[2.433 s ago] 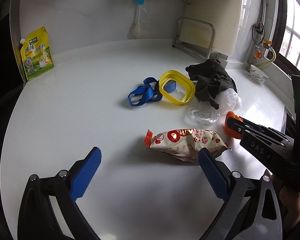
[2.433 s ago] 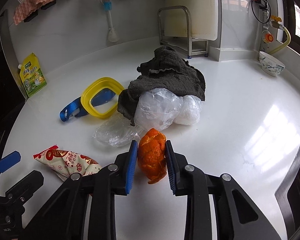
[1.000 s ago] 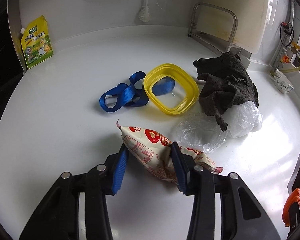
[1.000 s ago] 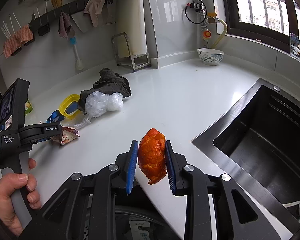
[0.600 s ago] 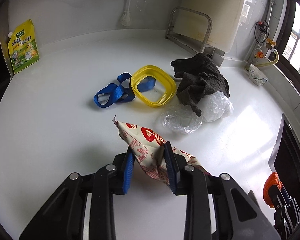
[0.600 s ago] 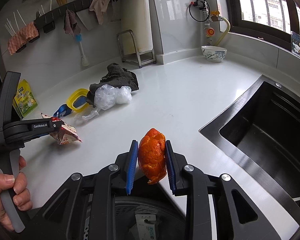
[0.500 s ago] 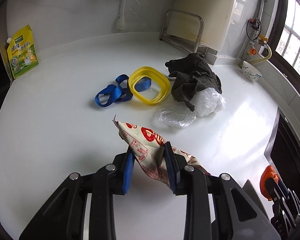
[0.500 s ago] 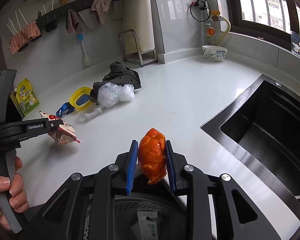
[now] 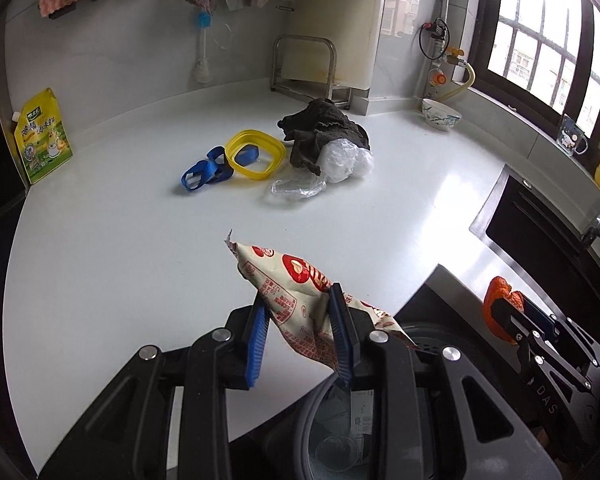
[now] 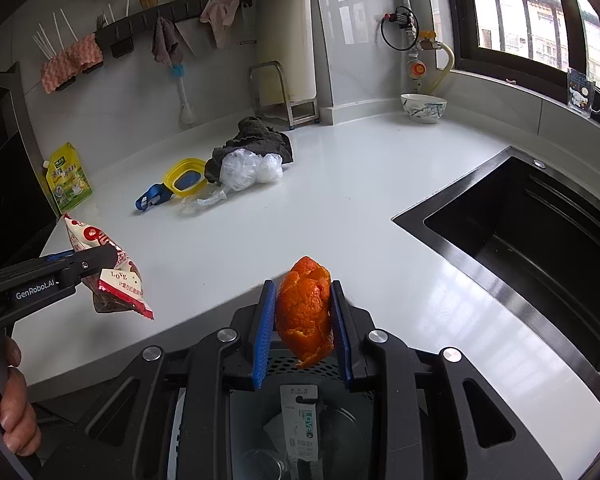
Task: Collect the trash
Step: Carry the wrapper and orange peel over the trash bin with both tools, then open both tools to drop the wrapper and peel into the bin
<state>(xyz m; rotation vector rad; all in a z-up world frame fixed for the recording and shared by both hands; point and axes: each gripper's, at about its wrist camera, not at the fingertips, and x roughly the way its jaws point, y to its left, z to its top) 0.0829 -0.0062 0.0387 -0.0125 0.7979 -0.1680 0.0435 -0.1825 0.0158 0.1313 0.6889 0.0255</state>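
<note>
My left gripper (image 9: 300, 336) is shut on a white and red snack wrapper (image 9: 292, 276), which hangs lifted over the counter's front edge; the same snack wrapper (image 10: 108, 268) shows at the left of the right wrist view. My right gripper (image 10: 302, 336) is shut on a piece of orange peel (image 10: 304, 308), held above a dark trash bin (image 10: 300, 432) below the counter edge. The orange peel (image 9: 498, 300) also appears at the right of the left wrist view. Crumpled clear plastic (image 9: 332, 164) lies on the white counter (image 9: 140, 240).
A dark cloth (image 9: 320, 132), a yellow ring lid (image 9: 254, 154) and a blue strap (image 9: 204, 170) lie beside the plastic. A yellow-green pouch (image 9: 42, 136) leans at the far left. A black sink (image 10: 540, 232) is on the right, a bowl (image 10: 422, 108) behind it. A hand (image 10: 8, 408) grips the left handle.
The left gripper tightened on the wrapper, lifted it off the counter and pulled back toward the front edge. The right gripper carried the peel back until the bin came under it.
</note>
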